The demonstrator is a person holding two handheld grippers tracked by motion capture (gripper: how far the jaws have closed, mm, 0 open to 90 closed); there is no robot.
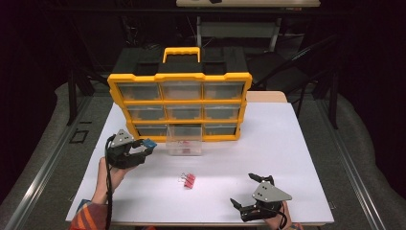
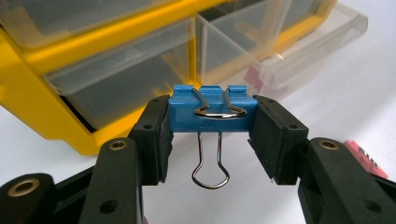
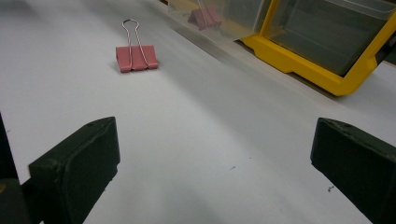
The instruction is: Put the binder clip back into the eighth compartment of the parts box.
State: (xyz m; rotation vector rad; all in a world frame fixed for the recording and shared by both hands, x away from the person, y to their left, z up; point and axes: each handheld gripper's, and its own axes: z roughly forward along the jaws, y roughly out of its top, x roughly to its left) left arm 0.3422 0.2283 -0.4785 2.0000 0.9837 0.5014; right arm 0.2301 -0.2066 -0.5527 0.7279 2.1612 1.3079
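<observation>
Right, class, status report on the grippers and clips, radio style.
Left gripper shut on blue clip. Right gripper open. Pink clip on table. Drawer pulled out.

The binder clip (image 2: 212, 108) in the left hand-held gripper (image 2: 211, 135) is bright blue with shiny silver wire handles. The left hand-held gripper has black pads. Another binder clip (image 3: 136, 58) on the desk (image 1: 287, 143) is pink, and the desk is white. The organizer box (image 1: 179, 103) is yellow with a yellow handle and see-through drawers. The pulled-out drawer (image 1: 184, 141) is clear, with something pink inside. The right hand-held gripper (image 1: 249, 189) is black with a grey plate. A sleeve (image 1: 86, 216) has orange and dark stripes.
</observation>
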